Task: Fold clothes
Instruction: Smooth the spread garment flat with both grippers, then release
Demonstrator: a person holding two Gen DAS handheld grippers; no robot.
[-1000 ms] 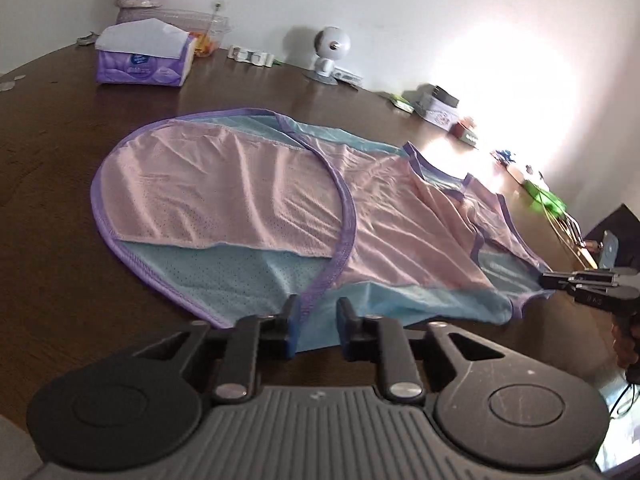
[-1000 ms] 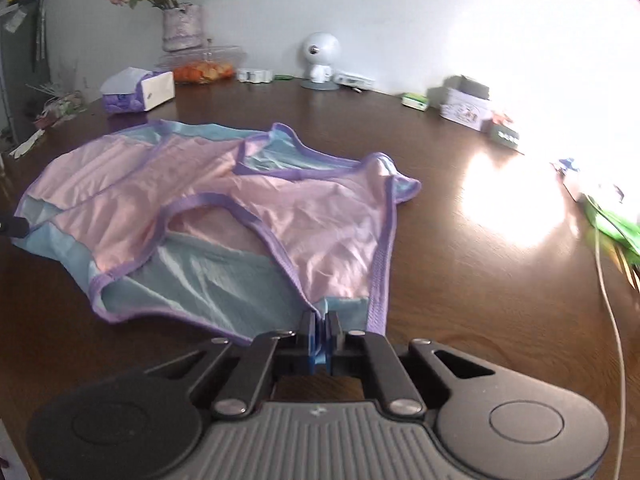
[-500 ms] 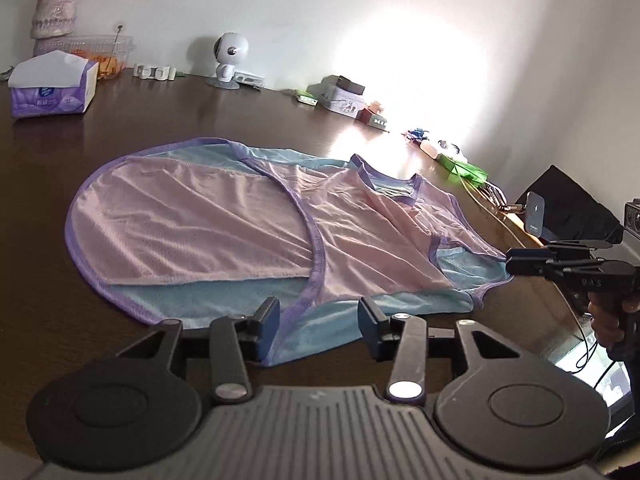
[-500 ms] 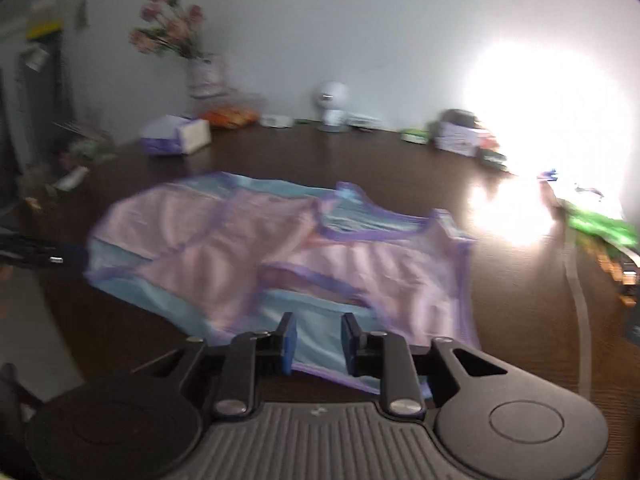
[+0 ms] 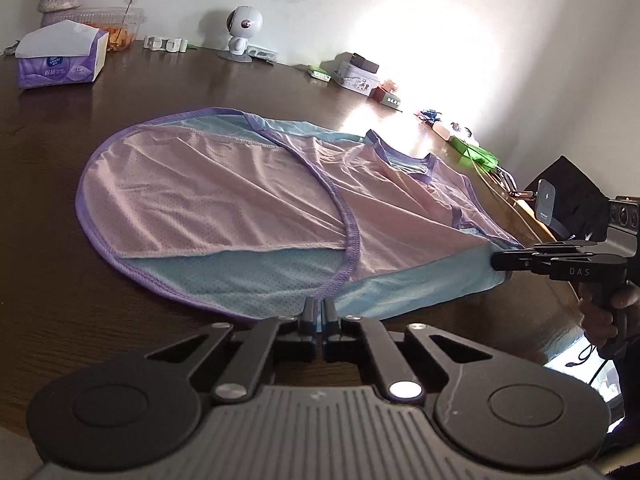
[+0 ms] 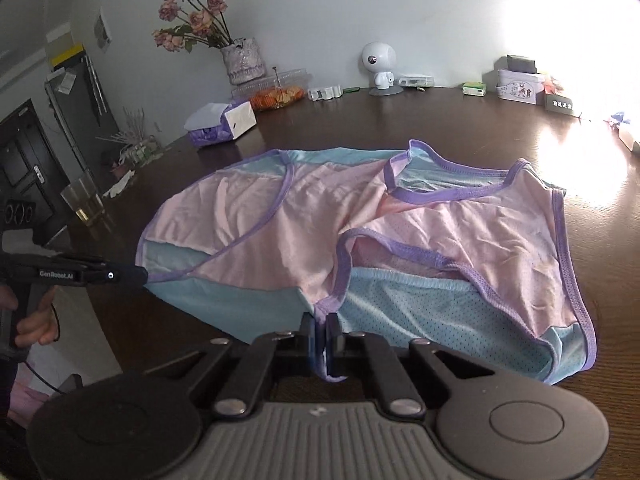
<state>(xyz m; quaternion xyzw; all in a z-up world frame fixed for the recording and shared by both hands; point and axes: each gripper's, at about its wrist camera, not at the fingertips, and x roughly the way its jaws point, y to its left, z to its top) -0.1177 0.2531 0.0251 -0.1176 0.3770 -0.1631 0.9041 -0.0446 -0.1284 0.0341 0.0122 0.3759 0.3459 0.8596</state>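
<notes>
Grippers, two: left gripper [image 5: 320, 314] and right gripper [image 6: 320, 344], jaws apart half a second ago, now each clamped on the near blue hem of the garment [image 5: 240, 216], ready to lift for a fold. Garment, one, pink-and-blue, flat on the table [image 5: 60, 280]; tissue box [image 5: 60, 60], one.

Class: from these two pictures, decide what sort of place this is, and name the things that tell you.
Probably a home, at a dining or living-room table: a vase of flowers, a tissue pack, a drinking glass and a small home camera stand on dark wood.
</notes>
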